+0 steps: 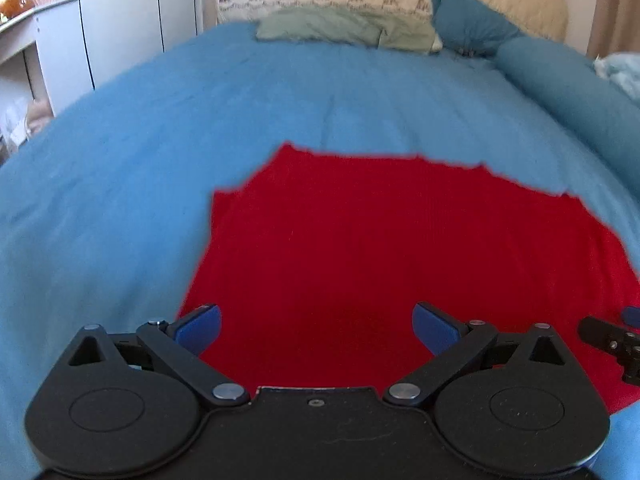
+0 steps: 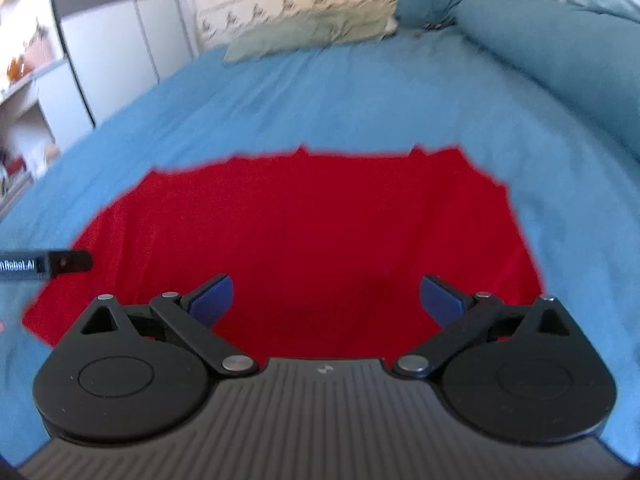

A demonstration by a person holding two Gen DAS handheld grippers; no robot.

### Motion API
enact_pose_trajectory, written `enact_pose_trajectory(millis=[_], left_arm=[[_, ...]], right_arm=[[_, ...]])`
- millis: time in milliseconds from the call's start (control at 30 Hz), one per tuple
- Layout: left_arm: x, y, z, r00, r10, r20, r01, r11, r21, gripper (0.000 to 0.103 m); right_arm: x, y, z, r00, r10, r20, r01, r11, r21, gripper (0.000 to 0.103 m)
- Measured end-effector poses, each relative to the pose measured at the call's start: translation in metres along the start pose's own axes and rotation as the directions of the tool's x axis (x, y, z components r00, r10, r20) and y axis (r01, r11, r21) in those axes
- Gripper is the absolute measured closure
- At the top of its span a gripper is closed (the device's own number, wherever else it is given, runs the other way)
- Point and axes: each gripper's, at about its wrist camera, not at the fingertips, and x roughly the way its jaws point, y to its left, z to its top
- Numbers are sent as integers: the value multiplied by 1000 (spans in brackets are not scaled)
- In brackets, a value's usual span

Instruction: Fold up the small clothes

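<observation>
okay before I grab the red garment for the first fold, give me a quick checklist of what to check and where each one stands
1. Left claw open: ok, blue pads wide apart, nothing between them.
2. Right claw open: ok, also empty.
3. Red garment spread on the blue bedsheet: ok, mostly flat, far edge slightly uneven.
4. Both claws over the garment's near part: ok, red cloth shows between each pair of pads.
5. Near hem position: cannot tell, hidden under the claw bodies.
6. Pillows away from the fold area: ok, they sit at the headboard end.
</observation>
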Motion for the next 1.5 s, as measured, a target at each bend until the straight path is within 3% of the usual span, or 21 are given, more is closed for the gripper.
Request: enact_pose_trajectory(millis=[67, 100, 233, 333, 400, 467, 600, 700, 767, 867, 933, 1033, 1100, 1167, 1267, 1333, 1367, 1500], left_arm=[[22, -2, -6, 994, 66, -82, -65, 998, 19, 0], [27, 0, -7, 994, 57, -93, -55, 998, 17, 0], [20, 7, -12, 996, 39, -78, -35, 998, 54, 0], [18, 2, -7, 992, 73, -101, -64, 994, 89, 0], [5, -1, -1, 982, 157, -101, -146, 983, 111, 0], [-14, -14, 11, 978, 202, -59, -191, 970, 148, 1], [-34, -35, 38, 997, 69, -46, -62, 988, 142, 0], [-22, -58, 48, 993, -35, -114, 49, 992, 120, 0], [-6, -76, 52, 985, -64, -161, 82, 991, 109, 0], [14, -94, 55, 979, -82, -184, 98, 992, 78, 0], [28, -100, 54, 979, -71, -189, 87, 993, 77, 0], [43, -107, 42, 978, -4, -207, 26, 994, 103, 0], [55, -107, 38, 974, -10, -225, 30, 996, 86, 0], [60, -104, 35, 974, -15, -228, 35, 996, 82, 0], [63, -104, 36, 971, -7, -238, 31, 995, 97, 0], [66, -104, 37, 967, -4, -255, 30, 995, 98, 0], [69, -106, 38, 964, -3, -266, 30, 995, 97, 0], [80, -106, 47, 949, -4, -314, 36, 995, 97, 0]], right_arm=[[7, -7, -9, 999, -27, -33, 27, 1000, 8, 0], [8, -10, -11, 998, -44, -33, 45, 999, 12, 0], [-5, -44, -14, 993, -120, -22, 121, 992, 35, 0], [-16, -76, -19, 973, -215, -86, 222, 972, 82, 0], [-34, -103, -19, 978, -176, -115, 196, 961, 195, 0], [-60, -117, -13, 989, -119, -85, 138, 954, 267, 0], [-86, -107, 1, 995, -77, -69, 90, 975, 205, 0], [-78, -96, 5, 995, -33, -97, 51, 982, 180, 0], [-67, -92, 9, 993, -13, -118, 32, 986, 163, 0], [-40, -92, 11, 987, 12, -161, 14, 987, 162, 5], [-22, -98, 12, 981, 14, -192, 19, 985, 169, 13], [-14, -101, 4, 982, 17, -190, 16, 985, 170, 14], [-13, -100, 2, 984, 22, -178, 6, 987, 158, 14], [-15, -98, 0, 986, 23, -166, 1, 989, 147, 20], [-14, -96, 1, 987, 29, -161, -3, 987, 159, 39], [-13, -97, 4, 985, 37, -166, -4, 982, 189, 62], [-11, -98, 7, 983, 53, -174, -13, 975, 222, 68], [-22, -94, 32, 984, 67, -167, -5, 937, 349, 74]])
